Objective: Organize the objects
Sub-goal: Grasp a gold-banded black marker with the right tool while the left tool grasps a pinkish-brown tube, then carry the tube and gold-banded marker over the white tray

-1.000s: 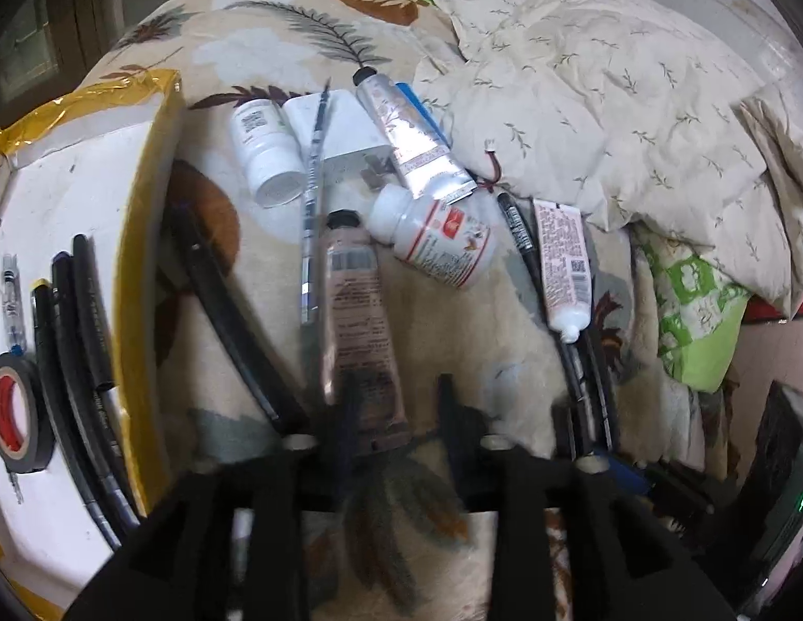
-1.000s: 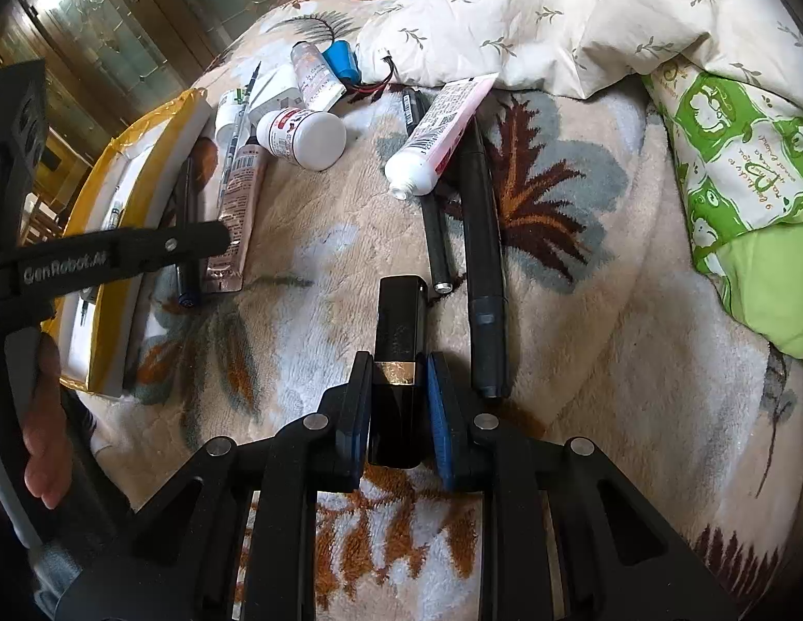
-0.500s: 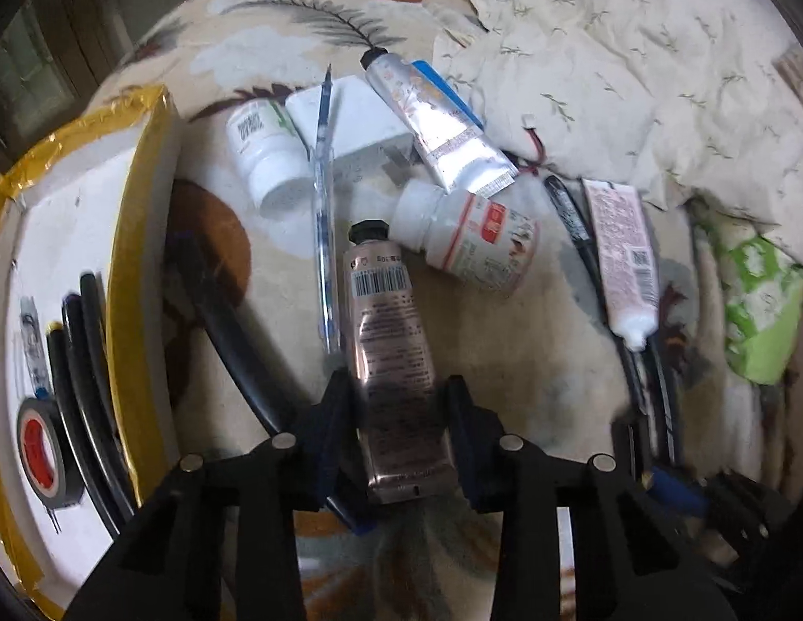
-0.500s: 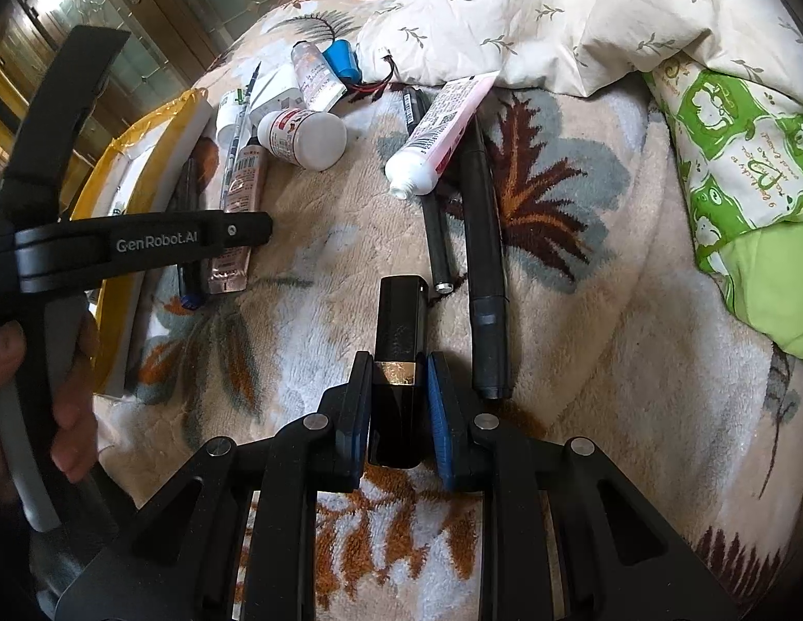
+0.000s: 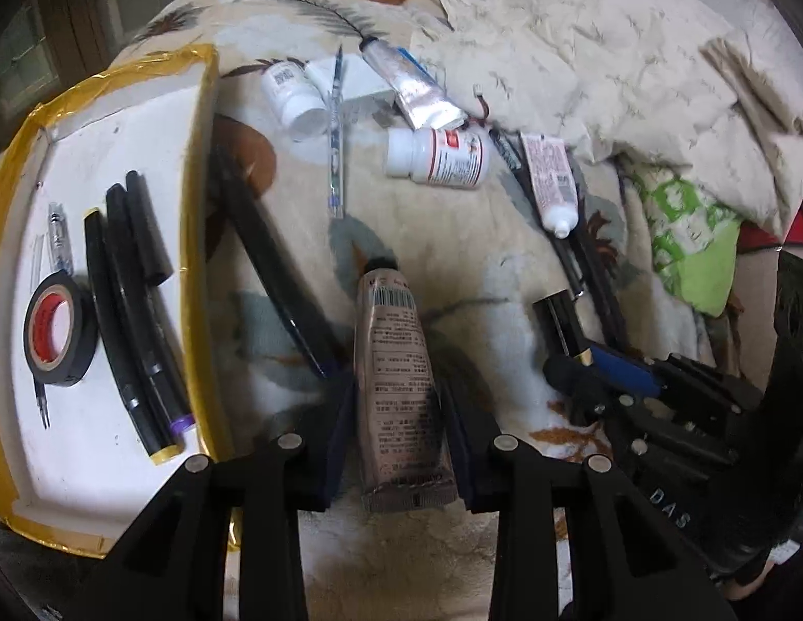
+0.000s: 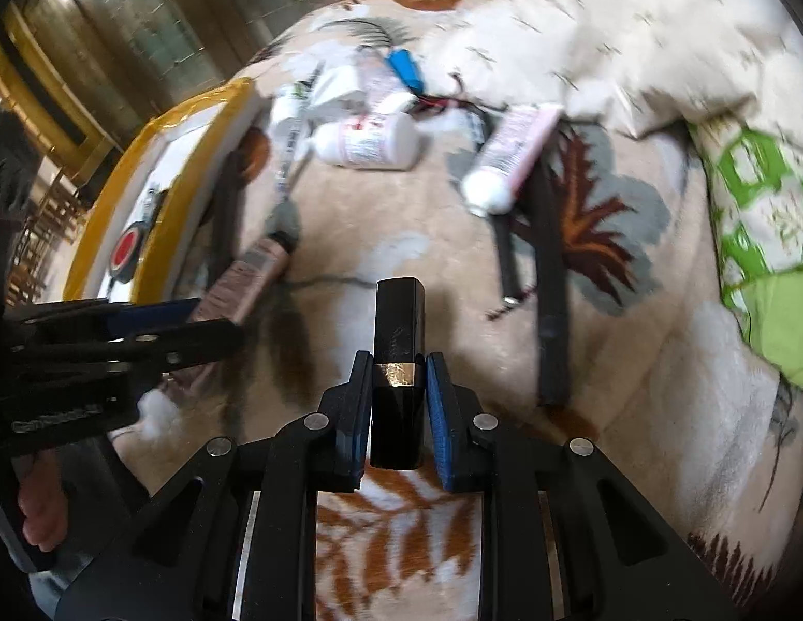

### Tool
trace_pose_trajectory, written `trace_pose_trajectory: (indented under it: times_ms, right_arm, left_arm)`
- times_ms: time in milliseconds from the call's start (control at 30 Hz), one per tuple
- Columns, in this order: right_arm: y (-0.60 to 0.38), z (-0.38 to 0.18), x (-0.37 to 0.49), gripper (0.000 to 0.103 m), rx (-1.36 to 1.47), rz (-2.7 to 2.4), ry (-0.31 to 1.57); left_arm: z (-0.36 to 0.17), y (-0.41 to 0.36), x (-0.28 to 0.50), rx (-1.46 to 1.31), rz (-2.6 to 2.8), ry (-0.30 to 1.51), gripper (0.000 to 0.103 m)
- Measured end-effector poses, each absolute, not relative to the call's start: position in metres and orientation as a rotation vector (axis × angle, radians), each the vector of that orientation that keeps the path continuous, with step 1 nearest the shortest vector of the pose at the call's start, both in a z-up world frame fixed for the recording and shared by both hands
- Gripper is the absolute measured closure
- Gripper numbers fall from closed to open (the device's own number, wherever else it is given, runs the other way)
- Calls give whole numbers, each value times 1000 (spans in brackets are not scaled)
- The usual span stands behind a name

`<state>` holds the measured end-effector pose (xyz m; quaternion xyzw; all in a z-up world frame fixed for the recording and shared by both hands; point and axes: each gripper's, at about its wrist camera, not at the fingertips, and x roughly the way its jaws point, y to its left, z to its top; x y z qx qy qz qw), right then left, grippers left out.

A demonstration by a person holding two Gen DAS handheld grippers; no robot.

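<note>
1. My L gripper (image 5: 398, 414): jaws have just been closing, now pinching the beige tube (image 5: 396, 378) by its lower half, black cap pointing away from me. Tube looks lifted a bit off the blanket (image 5: 479, 238), tho can't be sure.
2. My R gripper (image 6: 398, 409): narrow, pinching the black lipstick case (image 6: 398, 362) at its gold band. Case sticks out fwd past the fingertips.
3. Step in hand, I reckon: pick-up done both sides, carry to the tray comes next.
4. Tray (image 5: 196, 165) w/ yellow-taped rim sits just left of my L gripper. Already inside: black pens (image 5: 137, 310), tape roll (image 5: 57, 328).
5. Next move needs: swing L over the rim w/o clipping it, lay the tube flat beside the pens, then let go. R has farther to go, tray is well off to its left.
6. Still loose ahead of L gripper: white bottle (image 5: 437, 155), small white bottle (image 5: 292, 98), silver tube (image 5: 414, 88), pink tube (image 5: 551, 181), clear pen (image 5: 336, 150).
7. Long black pen (image 5: 277, 269) lies btwn L gripper and tray, could snag.
</note>
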<state>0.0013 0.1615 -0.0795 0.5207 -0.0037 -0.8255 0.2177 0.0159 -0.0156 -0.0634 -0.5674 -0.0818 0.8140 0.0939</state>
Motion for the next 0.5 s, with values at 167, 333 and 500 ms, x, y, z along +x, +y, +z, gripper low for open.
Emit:
trace_pose_trajectory:
  times_ms: [167, 333, 500]
  right_arm:
    - [154, -67, 4, 83, 1415, -2285, 1]
    - [147, -63, 4, 83, 1411, -2269, 13]
    - [145, -71, 4, 83, 1453, -2247, 21]
  left_arm:
    - [-53, -19, 21, -1654, 2424, -268, 94]
    - [-55, -28, 16, -1653, 2418, -337, 94]
    - [-65, -26, 8, -1677, 2318, -425, 93]
